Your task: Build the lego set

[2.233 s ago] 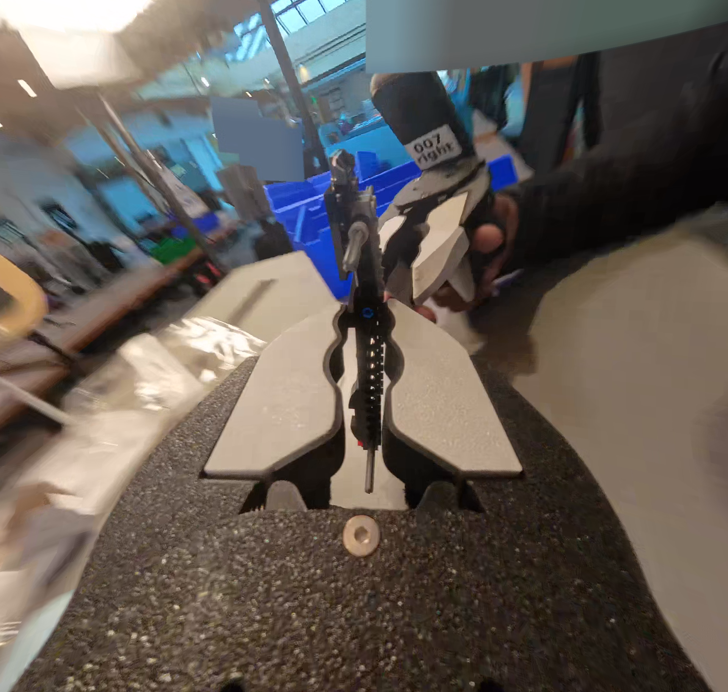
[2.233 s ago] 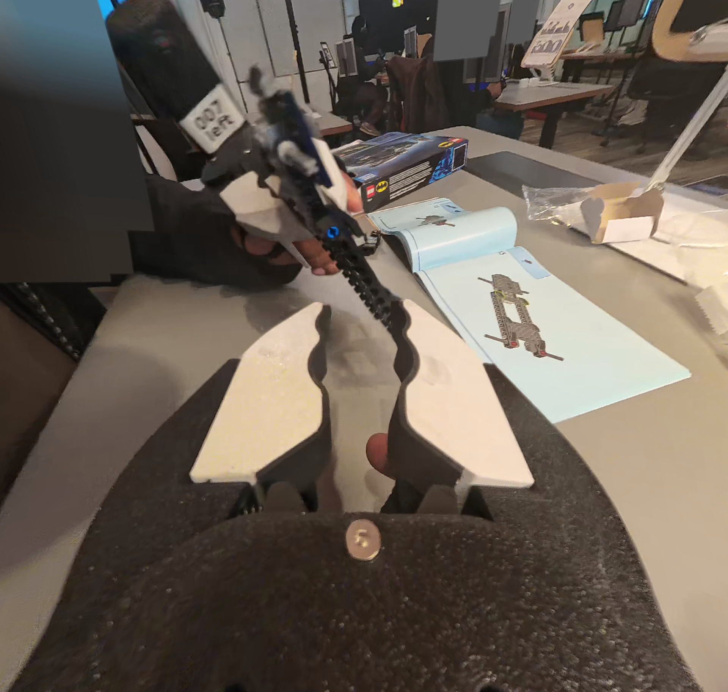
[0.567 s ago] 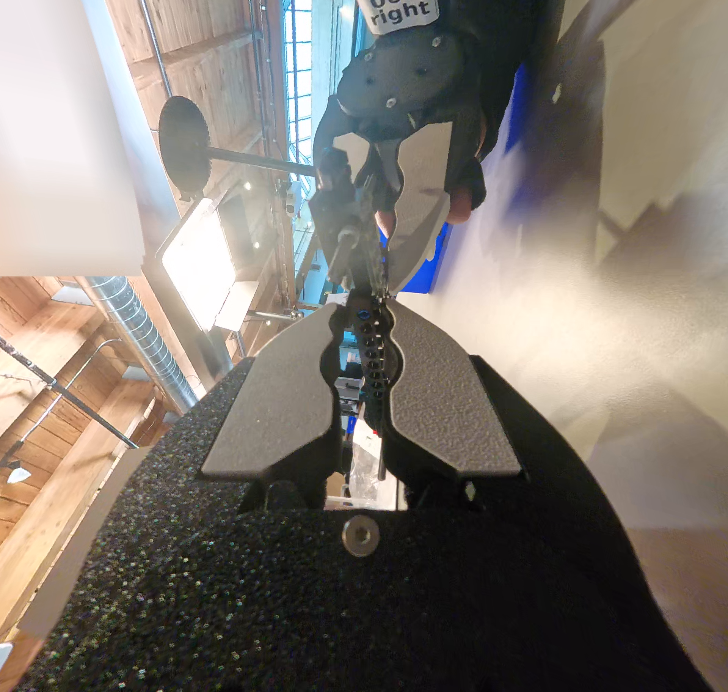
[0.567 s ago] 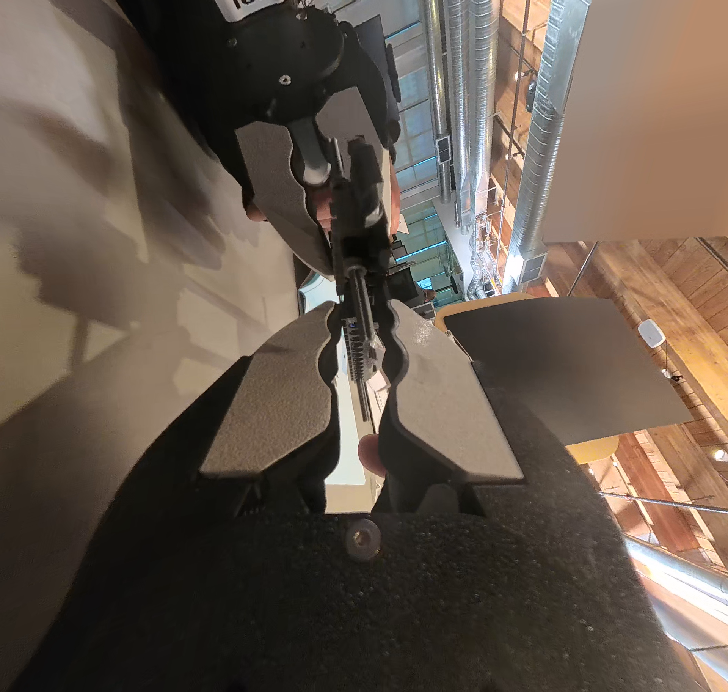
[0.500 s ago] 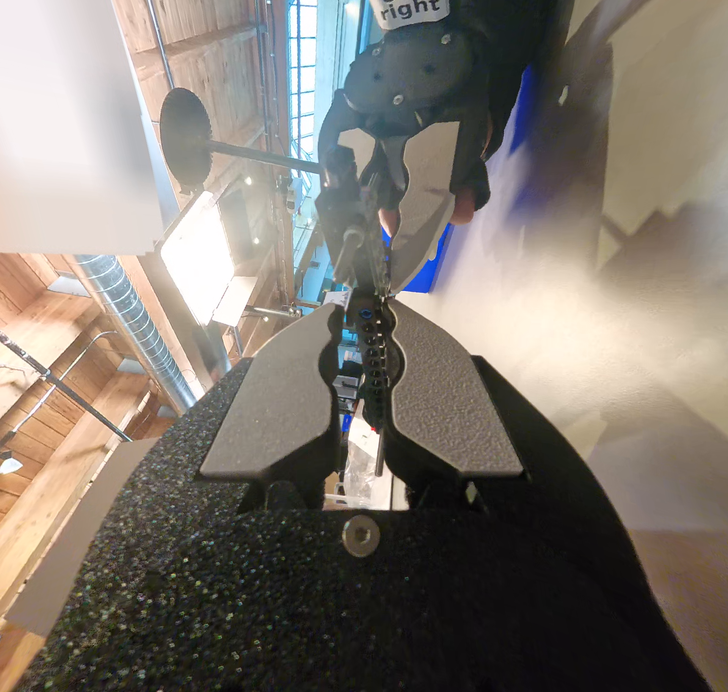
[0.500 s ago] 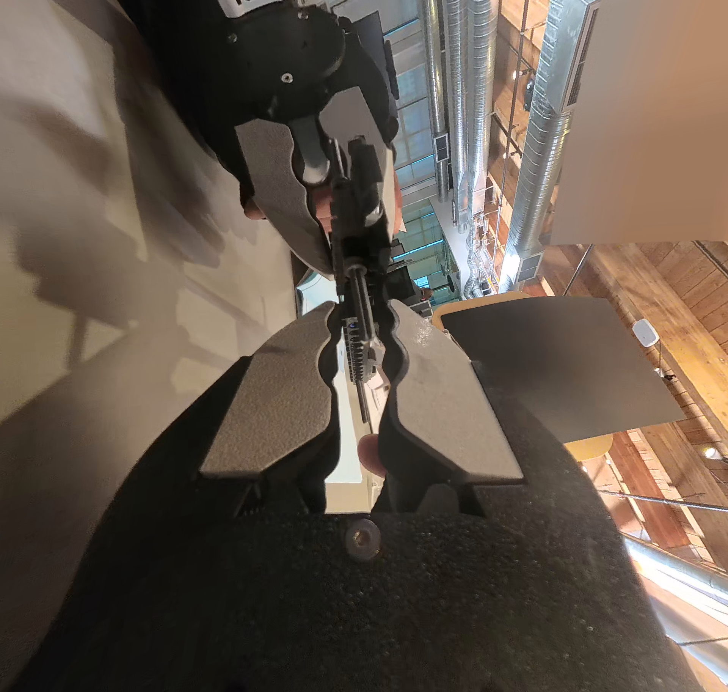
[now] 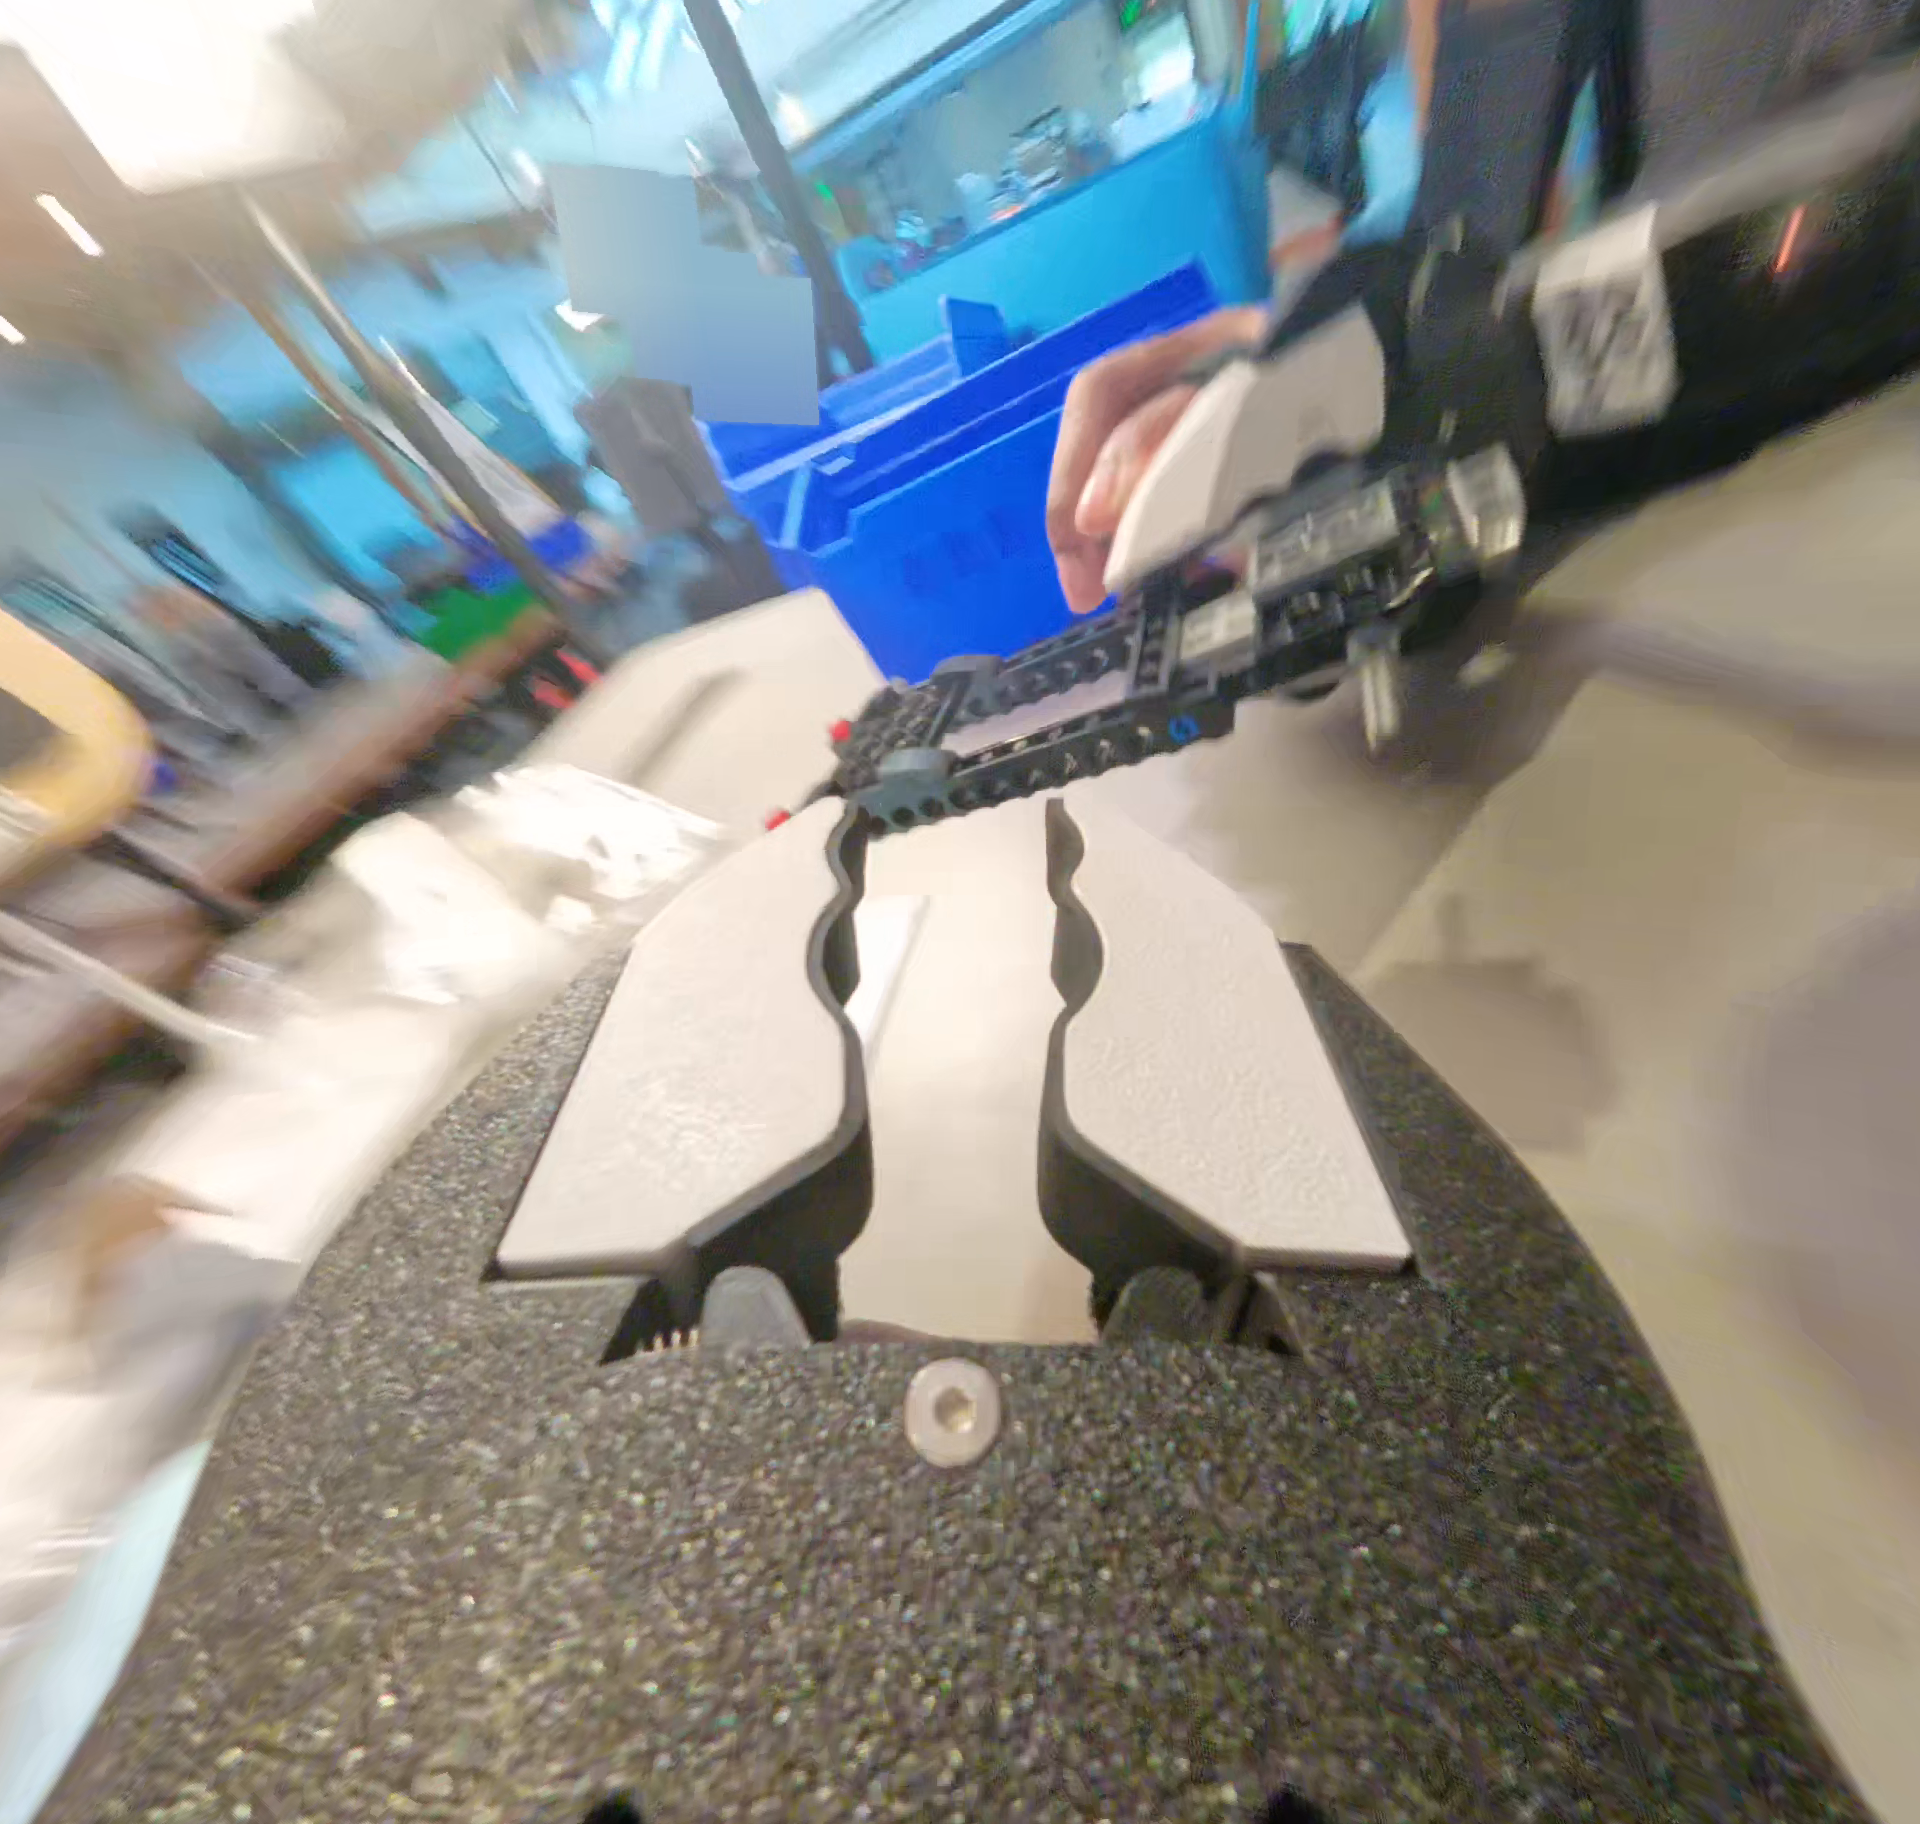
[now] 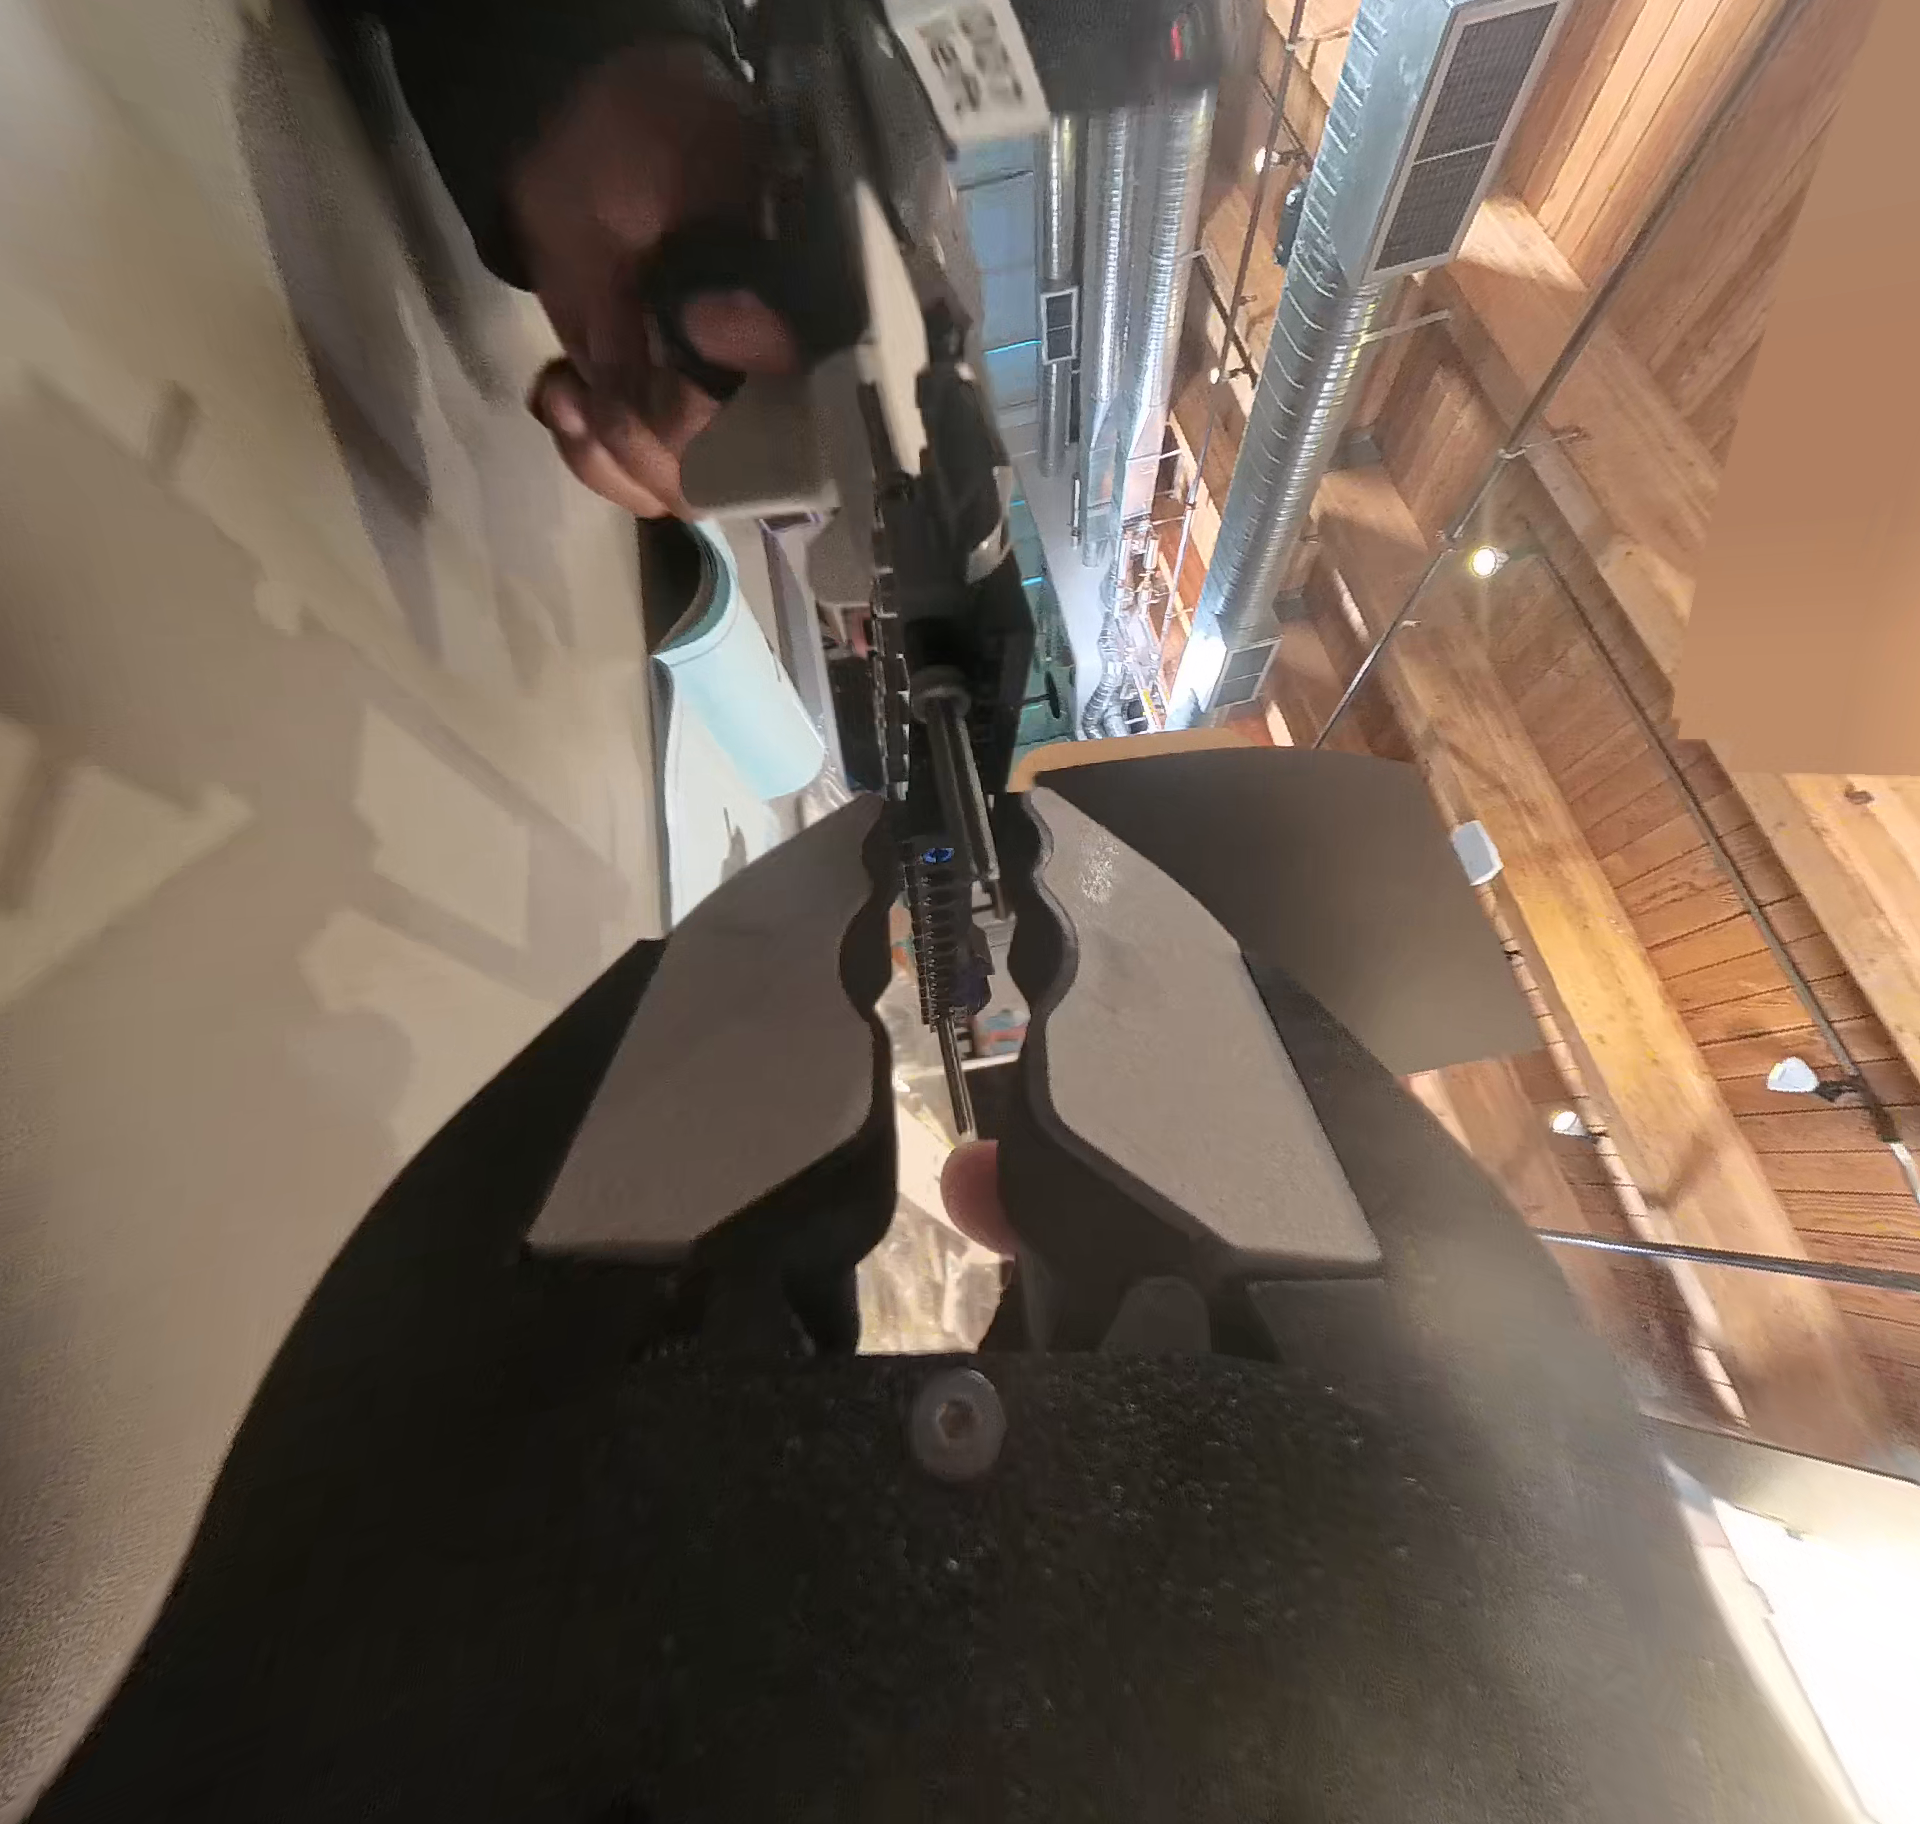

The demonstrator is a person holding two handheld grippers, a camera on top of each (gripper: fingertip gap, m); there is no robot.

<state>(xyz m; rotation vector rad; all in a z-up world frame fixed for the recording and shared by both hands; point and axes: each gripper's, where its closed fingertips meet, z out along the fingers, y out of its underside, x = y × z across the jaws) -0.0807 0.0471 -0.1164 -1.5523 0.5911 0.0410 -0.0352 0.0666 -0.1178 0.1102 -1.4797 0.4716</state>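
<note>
A black brick-built assembly (image 7: 1091,694) with a blue pin and red pins hangs above the grey table (image 7: 1610,943), just past my left fingertips. My left gripper (image 7: 951,818) is open, with nothing between its pads. My right gripper (image 8: 951,808) is shut on the same assembly (image 8: 940,901), pads on either side of its studded beam and thin axle. In the left wrist view a white finger of the right gripper (image 7: 1247,455) lies along the assembly's far end. The left gripper shows blurred at the top of the right wrist view (image 8: 821,403).
A blue bin (image 7: 935,527) stands behind the assembly. Clear plastic bags (image 7: 436,912) lie at the left. A light blue booklet (image 8: 727,694) lies on the table. A person's hand (image 7: 1101,465) holds the right gripper. One gripper's finger ends stand about 6 cm off the other's.
My left gripper has opened and let go of the assembly, then swung back from it. My right gripper stays shut on the assembly and carries it alone.
</note>
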